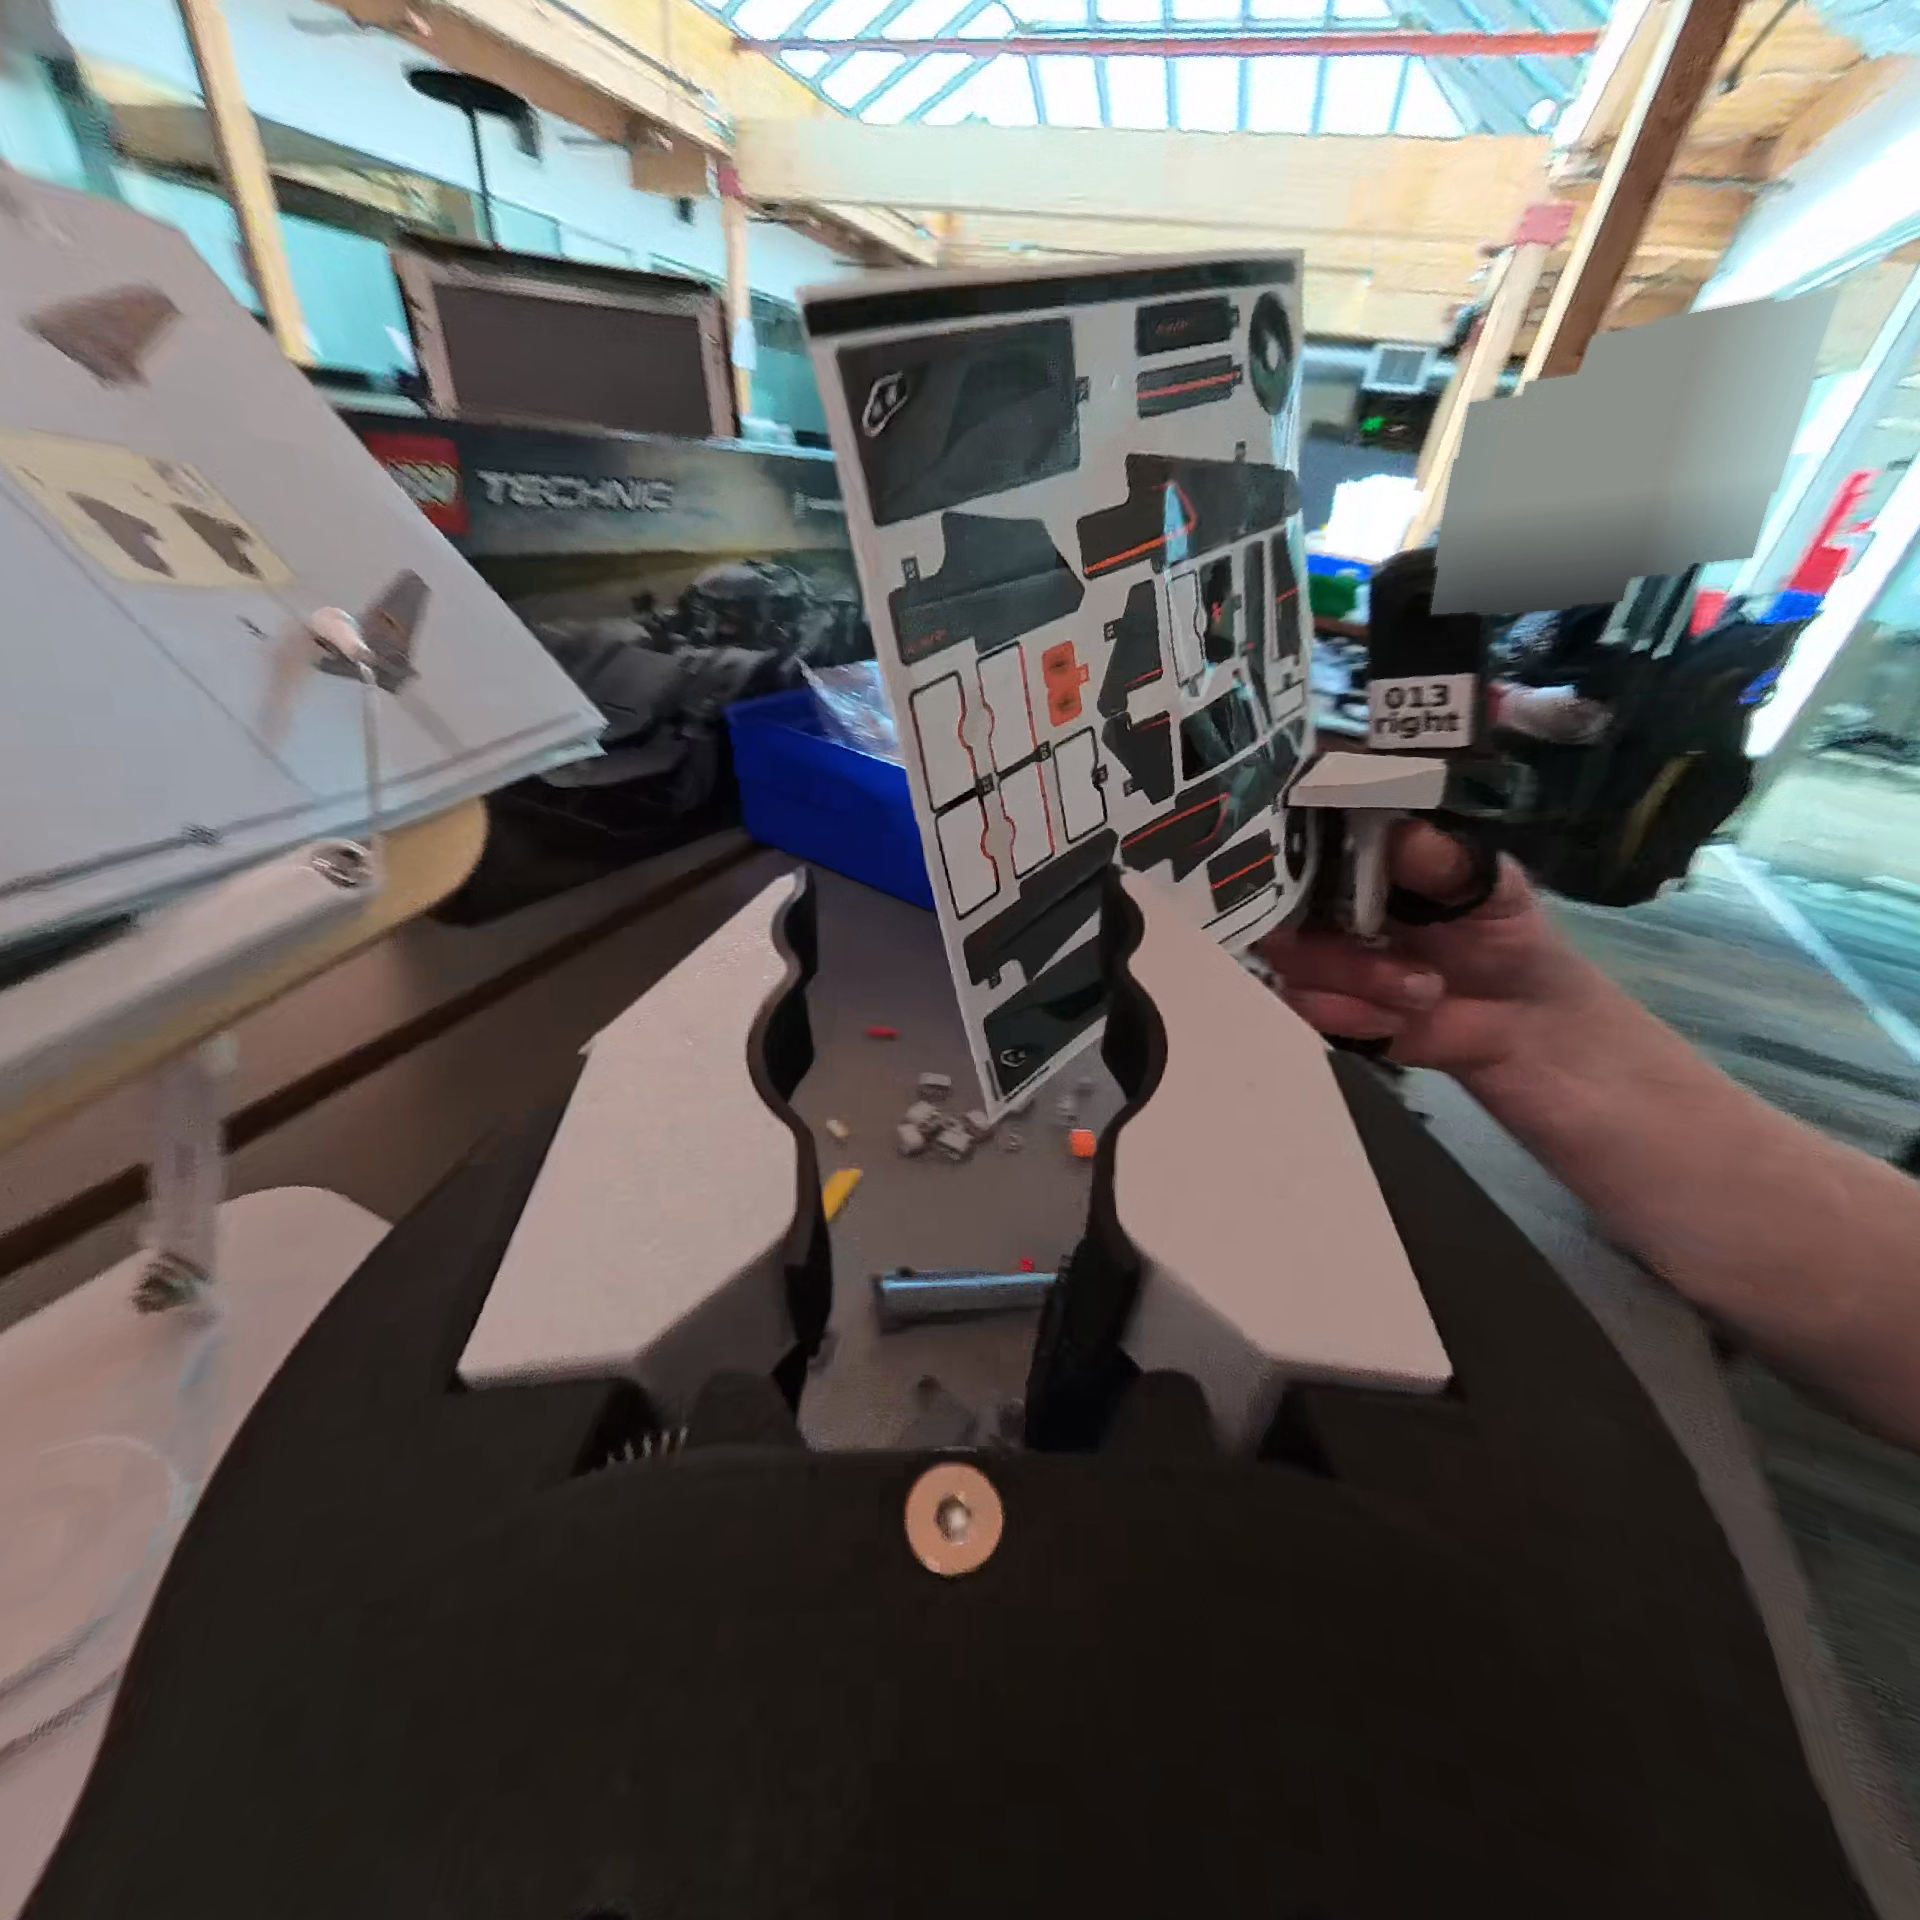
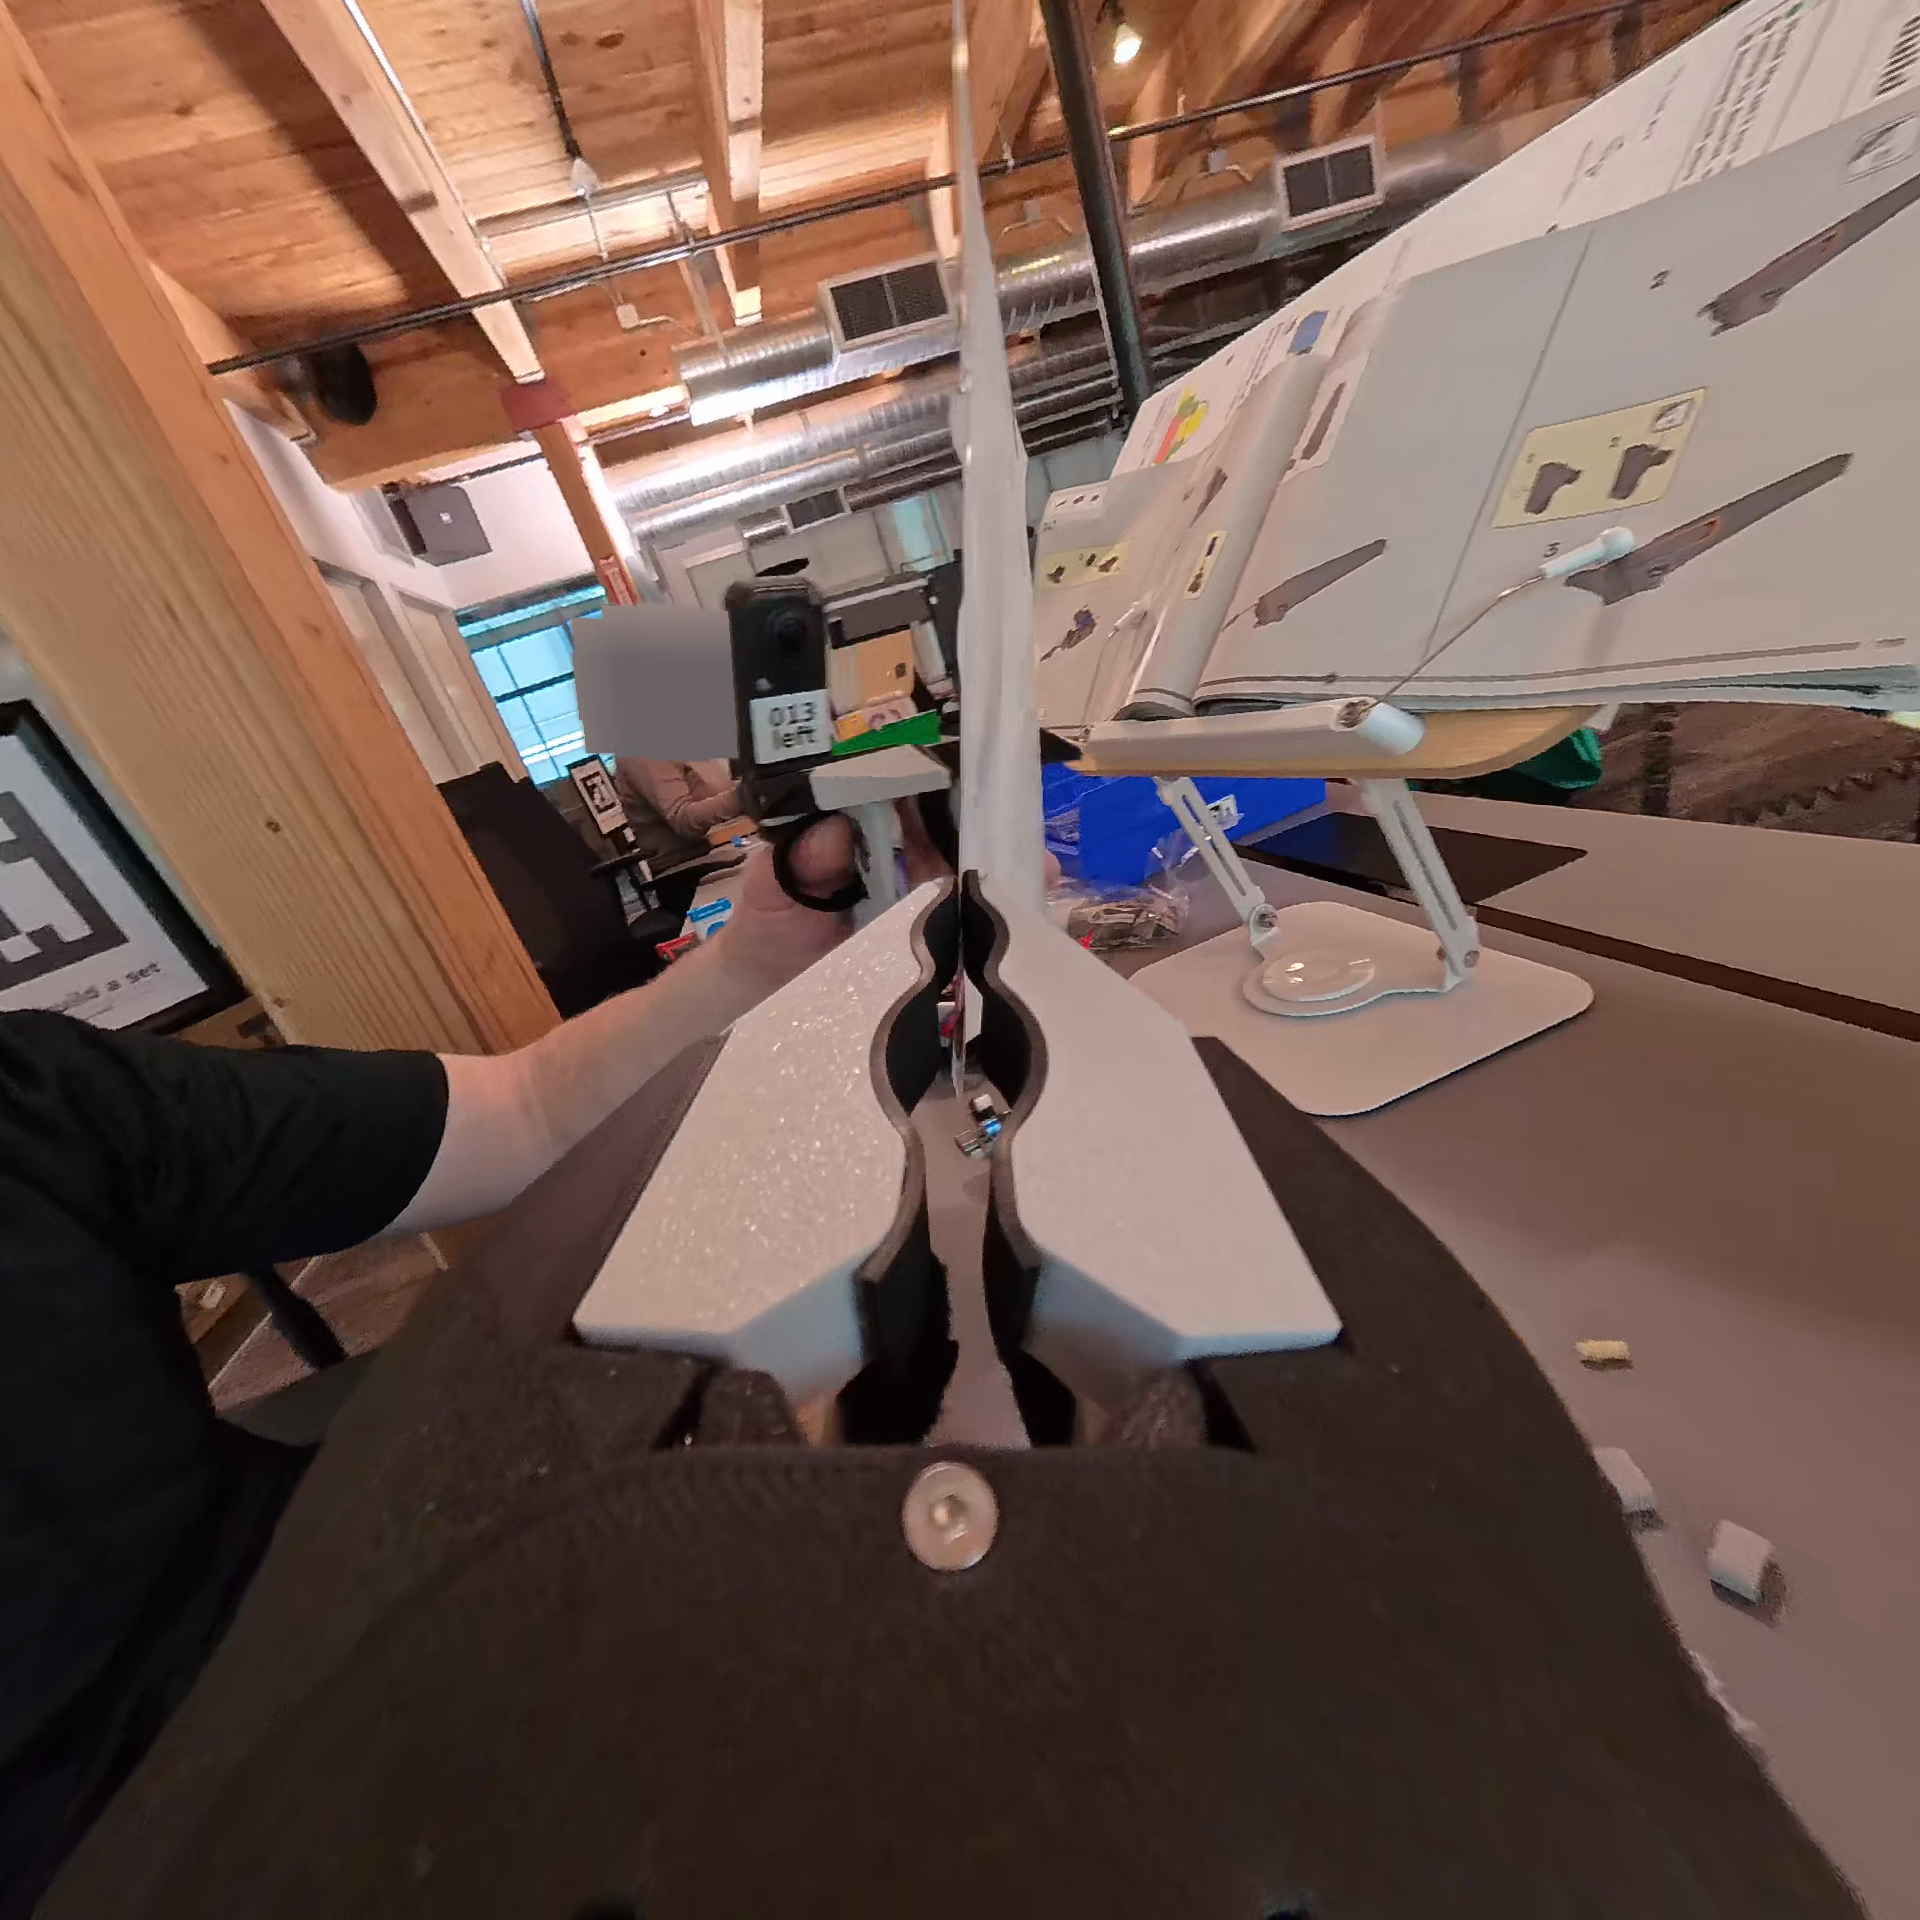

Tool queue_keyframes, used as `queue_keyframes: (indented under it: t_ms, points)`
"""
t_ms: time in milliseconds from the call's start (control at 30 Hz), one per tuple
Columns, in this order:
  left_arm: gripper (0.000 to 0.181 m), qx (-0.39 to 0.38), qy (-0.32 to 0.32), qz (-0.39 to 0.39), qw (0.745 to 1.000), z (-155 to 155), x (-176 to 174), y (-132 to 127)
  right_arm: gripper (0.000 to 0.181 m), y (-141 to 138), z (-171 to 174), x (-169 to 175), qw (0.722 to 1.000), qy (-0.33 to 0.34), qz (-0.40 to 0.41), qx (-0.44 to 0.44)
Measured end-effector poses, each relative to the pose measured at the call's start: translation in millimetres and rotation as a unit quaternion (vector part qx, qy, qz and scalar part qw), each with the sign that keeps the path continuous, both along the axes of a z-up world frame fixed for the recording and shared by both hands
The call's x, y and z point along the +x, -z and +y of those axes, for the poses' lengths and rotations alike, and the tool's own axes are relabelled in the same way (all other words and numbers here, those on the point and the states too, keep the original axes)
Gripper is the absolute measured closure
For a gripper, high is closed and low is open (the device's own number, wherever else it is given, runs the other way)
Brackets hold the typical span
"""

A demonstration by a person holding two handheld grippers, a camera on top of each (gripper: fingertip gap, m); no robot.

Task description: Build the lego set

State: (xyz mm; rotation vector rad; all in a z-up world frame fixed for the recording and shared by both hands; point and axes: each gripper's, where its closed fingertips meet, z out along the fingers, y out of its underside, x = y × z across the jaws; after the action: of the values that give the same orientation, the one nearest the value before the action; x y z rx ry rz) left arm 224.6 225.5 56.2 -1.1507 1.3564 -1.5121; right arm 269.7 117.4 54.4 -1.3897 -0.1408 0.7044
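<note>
A sticker sheet (image 1: 1081,644) with black, white and orange decals stands upright in the air above the table. My right gripper (image 2: 963,899) is shut on its edge, and in its own view the sheet (image 2: 987,623) shows edge-on. In the left wrist view the right gripper (image 1: 1311,831) holds the sheet's right side. My left gripper (image 1: 956,894) is open and empty, with the sheet's lower part just beyond its right fingertip. Several small grey Lego pieces (image 1: 935,1127) lie on the grey table below.
An open instruction booklet (image 2: 1558,499) rests on a white stand (image 2: 1403,997), also at the left in the left wrist view (image 1: 208,623). A blue bin (image 1: 821,790) and the Lego box (image 1: 623,520) stand behind. A grey-blue rod (image 1: 966,1294), a yellow piece (image 1: 842,1190) and grey bricks (image 2: 1740,1558) lie loose. My hands' fingertips stand some 12 centimeters from each other.
</note>
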Motion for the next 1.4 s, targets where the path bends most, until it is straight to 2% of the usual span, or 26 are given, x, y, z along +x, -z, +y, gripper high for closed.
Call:
queue_keyframes:
  t_ms: [133, 233, 333, 433, 600, 733, 1033, 1167, 1267, 1400]
  points:
    - [0.129, 0.142, -0.088, -0.062, 0.984, -4.1, -11.1, -23.7, 0.181, 2.1, 2.9, 7.4, 1.0, 0.026, 0.003, -0.005]
    - [0.134, 0.292, -0.093, -0.104, 0.946, -47.7, -19.4, -33.4, 0.181, 5.6, 7.5, 2.2, 0.999, 0.031, -0.008, -0.012]
    - [0.139, 0.407, -0.085, -0.106, 0.903, -89.5, -18.4, -20.0, 0.181, 10.5, 14.1, -12.4, 0.999, 0.026, -0.031, -0.021]
    - [0.142, 0.468, -0.091, -0.081, 0.876, -101.4, -10.9, 1.4, 0.181, 13.1, 18.0, -30.8, 0.999, 0.003, -0.043, -0.023]
    - [0.141, 0.47, -0.096, -0.052, 0.876, -90.6, -3.2, 16.1, 0.181, 16.7, 18.9, -54.1, 0.997, -0.037, -0.063, -0.02]
    - [0.149, 0.45, -0.078, -0.041, 0.889, -89.6, -2.5, 19.8, 0.181, 15.9, 17.1, -65.3, 0.995, -0.053, -0.082, -0.014]
    - [0.164, 0.406, 0.022, -0.033, 0.913, -104.1, -10.5, 26.9, 0.181, 16.1, 8.0, -79.3, 0.989, -0.08, -0.127, 0.0]
    - [0.172, 0.423, 0.026, -0.042, 0.905, -108.7, -12.5, 28.0, 0.181, 15.1, 5.7, -80.2, 0.988, -0.081, -0.134, 0.003]
    - [0.172, 0.413, 0.04, -0.041, 0.909, -111.1, -15.1, 26.7, 0.181, 13.9, 3.9, -81.9, 0.987, -0.082, -0.139, 0.008]
    - [0.167, 0.355, 0.08, -0.036, 0.931, -112.9, -20.6, 21.4, 0.181, 12.4, 3.2, -82.3, 0.986, -0.078, -0.148, 0.013]
